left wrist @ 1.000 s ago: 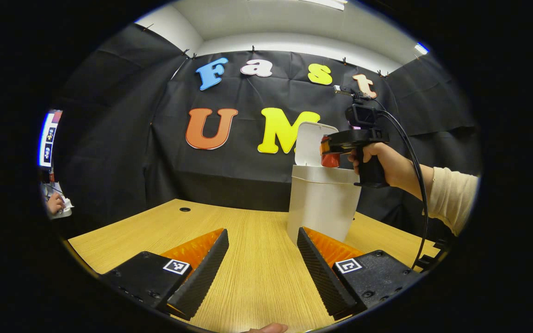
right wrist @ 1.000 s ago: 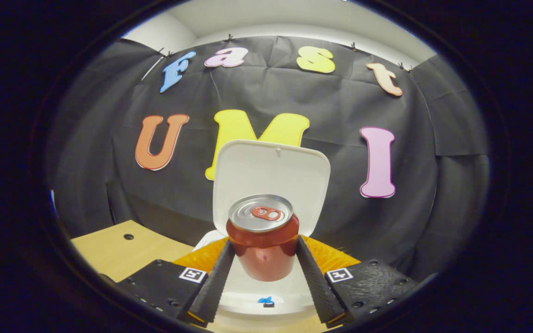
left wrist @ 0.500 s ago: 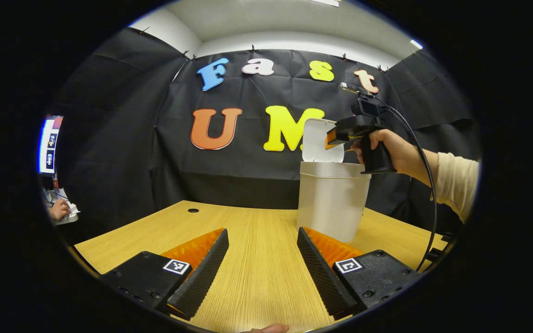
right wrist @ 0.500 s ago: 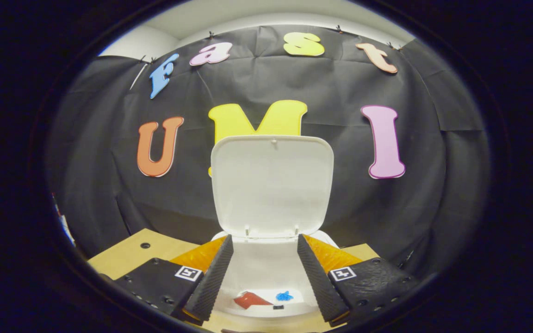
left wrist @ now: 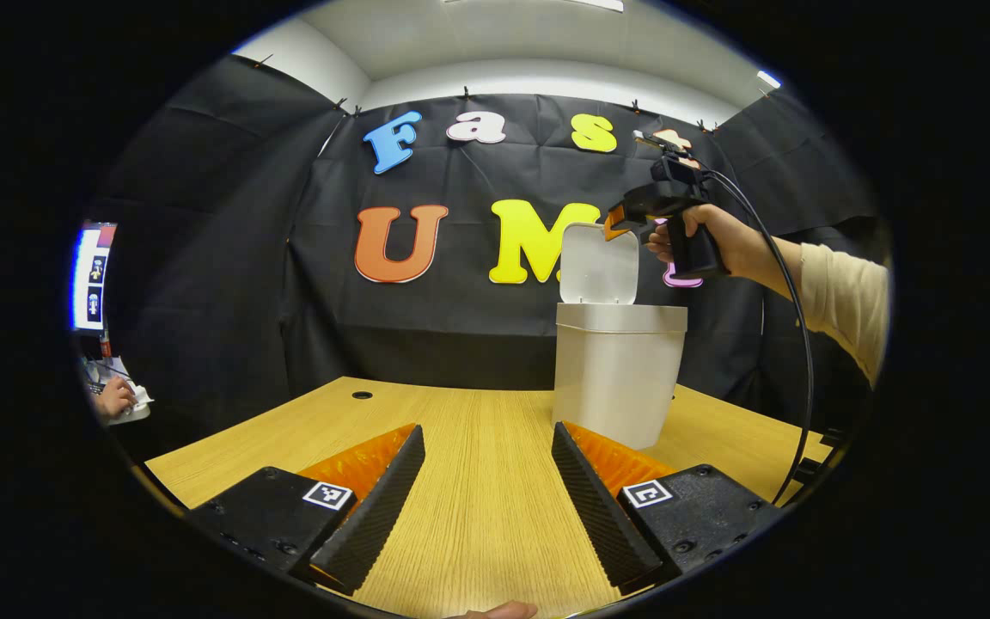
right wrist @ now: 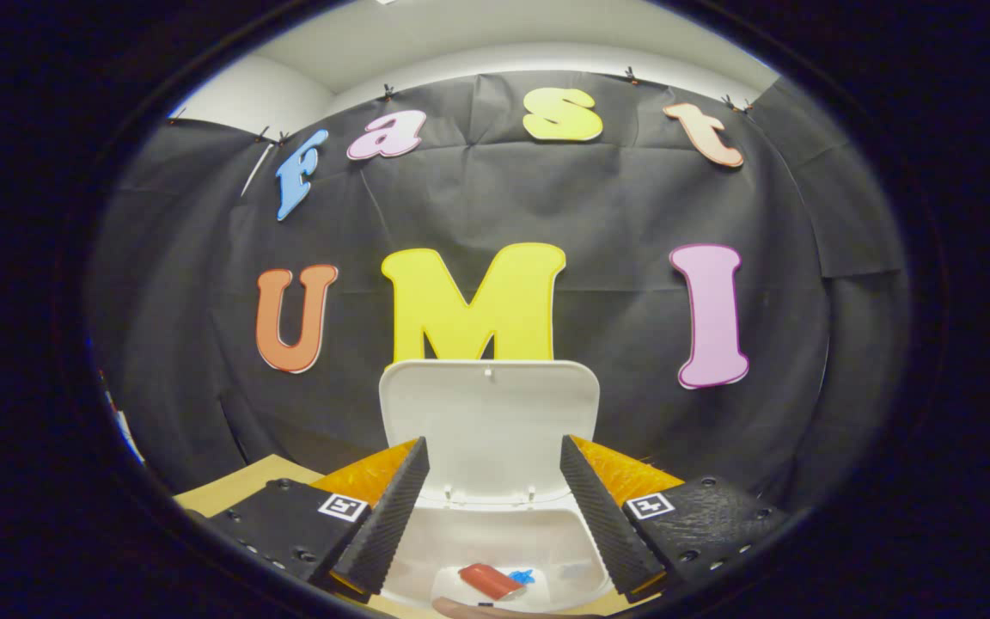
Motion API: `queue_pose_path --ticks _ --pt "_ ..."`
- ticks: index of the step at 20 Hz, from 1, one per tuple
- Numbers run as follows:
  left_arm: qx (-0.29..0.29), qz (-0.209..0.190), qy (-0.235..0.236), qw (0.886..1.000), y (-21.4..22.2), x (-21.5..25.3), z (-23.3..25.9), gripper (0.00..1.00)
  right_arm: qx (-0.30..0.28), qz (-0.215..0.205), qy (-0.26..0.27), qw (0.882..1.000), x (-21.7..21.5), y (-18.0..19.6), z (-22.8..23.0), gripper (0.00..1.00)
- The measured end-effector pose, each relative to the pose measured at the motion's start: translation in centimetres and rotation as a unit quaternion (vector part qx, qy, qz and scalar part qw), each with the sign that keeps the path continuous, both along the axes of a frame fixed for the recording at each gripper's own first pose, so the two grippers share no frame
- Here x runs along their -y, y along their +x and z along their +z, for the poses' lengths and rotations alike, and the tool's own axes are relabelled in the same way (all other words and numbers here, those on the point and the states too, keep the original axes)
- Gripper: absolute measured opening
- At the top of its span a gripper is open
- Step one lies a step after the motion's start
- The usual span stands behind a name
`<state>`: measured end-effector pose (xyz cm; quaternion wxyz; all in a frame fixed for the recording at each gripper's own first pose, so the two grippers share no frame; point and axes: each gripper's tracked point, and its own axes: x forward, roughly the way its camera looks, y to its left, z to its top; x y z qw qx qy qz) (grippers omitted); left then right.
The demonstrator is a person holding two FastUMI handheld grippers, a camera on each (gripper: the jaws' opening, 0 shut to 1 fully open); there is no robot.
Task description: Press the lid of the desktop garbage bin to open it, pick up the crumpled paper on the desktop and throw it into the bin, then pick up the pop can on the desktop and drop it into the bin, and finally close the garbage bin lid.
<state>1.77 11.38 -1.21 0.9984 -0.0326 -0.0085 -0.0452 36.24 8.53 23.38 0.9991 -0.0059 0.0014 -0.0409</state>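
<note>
Wooden table [left wrist: 461, 481]: bin [left wrist: 615, 378] lid [right wrist: 488, 430] up, can [right wrist: 488, 581] inside; right gripper [right wrist: 495, 507] above, left gripper [left wrist: 488, 490] low, both spread, empty.

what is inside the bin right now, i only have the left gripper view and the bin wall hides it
observer: In the right gripper view, a red pop can lies on its side at the bottom of the garbage bin.
operator: anything else down there
observer: A small blue scrap sits right beside the can. I cannot make out the crumpled paper.
operator: is the right hand-held gripper carrying anything
observer: No. The right hand-held gripper is open with nothing between its fingers. The inner face of the raised lid shows through the gap.
</note>
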Motion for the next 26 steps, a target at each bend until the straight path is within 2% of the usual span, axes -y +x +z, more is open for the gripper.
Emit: queue_pose_path --ticks 4,7,12,14,15,19,22,26 --pt "-0.008 0.003 0.007 1.000 -0.4 -0.1 -0.9 0.99 0.051 0.007 0.018 0.999 -0.4 1.7 5.8 0.92" --pt "-0.020 0.008 0.019 1.000 -0.3 -0.5 -1.6 0.98 0.080 -0.003 0.032 0.996 -0.3 3.9 8.5 0.93" --pt "-0.028 0.022 0.005 0.999 0.0 -1.7 -2.4 0.98 0.067 -0.032 0.001 0.997 -0.1 8.7 7.5 0.92" --pt "-0.037 0.023 -0.001 0.999 -0.1 -1.9 -3.0 0.99 0.039 -0.025 -0.002 0.999 -0.4 9.6 5.4 0.93" --pt "-0.037 0.023 -0.001 0.999 0.0 -2.0 -3.0 0.99 0.018 -0.014 -0.003 1.000 -0.8 9.7 4.2 0.93" --pt "-0.041 0.017 -0.007 0.999 0.9 -1.5 -3.3 0.99 0.005 0.013 0.011 1.000 -0.5 8.1 3.8 0.96" --pt "-0.034 0.010 -0.010 0.999 0.2 -1.0 -2.8 0.98 -0.007 0.015 0.021 1.000 -0.6 6.4 3.1 0.95" --pt "-0.023 0.010 -0.007 1.000 0.0 -0.5 -1.8 0.98 -0.034 0.019 0.003 0.999 -1.2 4.2 0.2 0.96"
